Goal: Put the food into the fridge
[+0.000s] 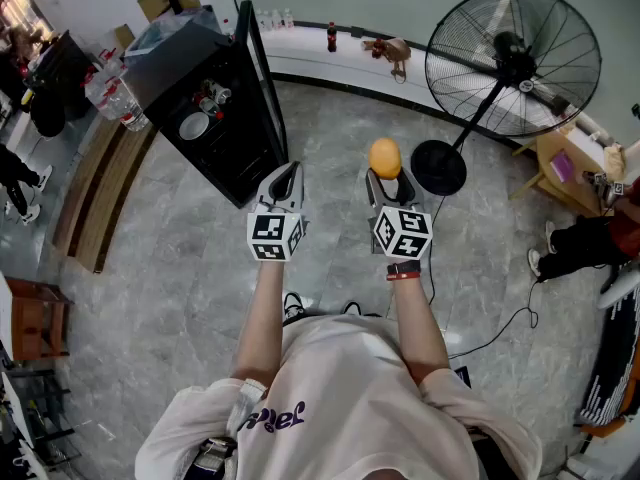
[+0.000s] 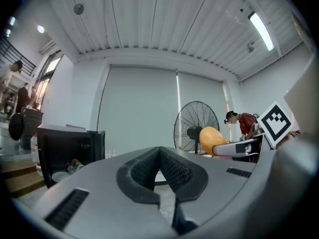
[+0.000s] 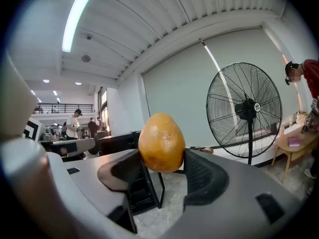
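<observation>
My right gripper (image 3: 162, 159) has its fingers clamped on a yellow-orange fruit (image 3: 161, 142), a mango by the look of it. The fruit sits high between the two pads and sticks out above them. The grip looks firm from the right gripper view, with both pads pressed against its sides. My left gripper (image 2: 160, 169) is empty, with its fingers closed together at the tips and nothing between them.

The fridge (image 1: 215, 108) is a small black one on the floor, far and to the left of both grippers. Its door (image 1: 262, 78) stands open on the right side, so there is no opening step left. Inside I can make out a white plate (image 1: 194, 126) and a few small items I cannot identify. A big standing fan (image 1: 512, 63) is off to the far right, well clear of my path.

As I judge it, the pick-up is done and the fruit is in the air, level with the left gripper and well apart from the fridge. I have not yet carried it left and forward to the open front, nor set it on a shelf and let go. I cannot tell whether more food waits elsewhere.
</observation>
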`<move>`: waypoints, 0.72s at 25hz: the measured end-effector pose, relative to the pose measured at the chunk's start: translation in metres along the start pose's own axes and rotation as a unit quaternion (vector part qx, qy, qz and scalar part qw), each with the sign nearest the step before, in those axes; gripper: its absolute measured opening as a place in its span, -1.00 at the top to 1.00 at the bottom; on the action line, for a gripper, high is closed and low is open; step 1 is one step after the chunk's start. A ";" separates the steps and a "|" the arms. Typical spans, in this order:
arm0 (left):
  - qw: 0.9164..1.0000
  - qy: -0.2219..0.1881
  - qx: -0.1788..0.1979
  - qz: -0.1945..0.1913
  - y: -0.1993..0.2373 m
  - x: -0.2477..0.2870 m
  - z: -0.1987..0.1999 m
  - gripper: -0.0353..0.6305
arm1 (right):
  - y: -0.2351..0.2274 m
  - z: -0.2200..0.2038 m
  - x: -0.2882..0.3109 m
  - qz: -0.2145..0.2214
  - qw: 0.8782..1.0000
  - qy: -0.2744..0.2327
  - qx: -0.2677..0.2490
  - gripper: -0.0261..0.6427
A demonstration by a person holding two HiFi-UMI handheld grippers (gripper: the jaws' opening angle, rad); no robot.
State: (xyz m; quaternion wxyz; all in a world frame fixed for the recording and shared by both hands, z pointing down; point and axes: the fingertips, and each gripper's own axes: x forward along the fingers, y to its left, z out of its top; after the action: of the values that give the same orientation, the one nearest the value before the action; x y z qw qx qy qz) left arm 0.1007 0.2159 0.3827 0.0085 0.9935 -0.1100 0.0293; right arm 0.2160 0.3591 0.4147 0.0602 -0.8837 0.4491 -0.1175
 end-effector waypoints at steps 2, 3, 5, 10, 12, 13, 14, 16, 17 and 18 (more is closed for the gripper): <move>1.000 0.001 -0.002 0.002 -0.017 0.004 -0.005 0.84 | -0.014 -0.002 -0.007 0.003 1.000 0.001 0.002 0.06; 1.000 0.002 -0.005 0.004 -0.025 0.006 -0.008 0.84 | -0.021 -0.004 -0.011 0.005 1.000 0.002 0.002 0.06; 1.000 0.003 -0.013 0.009 -0.041 0.008 -0.012 0.84 | -0.033 -0.007 -0.017 0.012 1.000 0.006 0.001 0.06; 1.000 0.020 -0.011 0.017 -0.061 0.005 -0.021 0.84 | -0.041 -0.011 -0.016 0.033 0.999 0.011 0.024 0.06; 0.999 0.030 -0.011 0.030 -0.053 -0.002 -0.027 0.84 | -0.028 -0.014 -0.010 0.050 0.998 0.016 0.025 0.06; 0.999 0.034 -0.012 0.038 -0.047 -0.006 -0.029 0.84 | -0.020 -0.016 -0.006 0.058 0.998 0.019 0.023 0.06; 0.998 0.036 -0.014 0.046 -0.039 -0.009 -0.031 0.84 | -0.011 -0.017 0.000 0.068 0.997 0.022 0.023 0.06; 0.997 0.037 -0.016 0.065 -0.020 -0.015 -0.034 0.84 | 0.008 -0.021 0.017 0.091 0.995 0.026 0.023 0.06; 0.996 0.036 -0.016 0.076 -0.009 -0.017 -0.036 0.84 | 0.019 -0.023 0.027 0.104 0.994 0.027 0.022 0.06; 0.996 0.036 -0.017 0.086 0.003 -0.019 -0.037 0.84 | 0.031 -0.025 0.038 0.116 0.993 0.029 0.020 0.06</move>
State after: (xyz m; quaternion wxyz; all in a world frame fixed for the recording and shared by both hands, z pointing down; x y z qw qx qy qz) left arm 0.0795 0.2177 0.4184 0.0262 0.9784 -0.1952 0.0633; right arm 0.2069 0.3099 0.4382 0.0778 -0.8206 0.5476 -0.1438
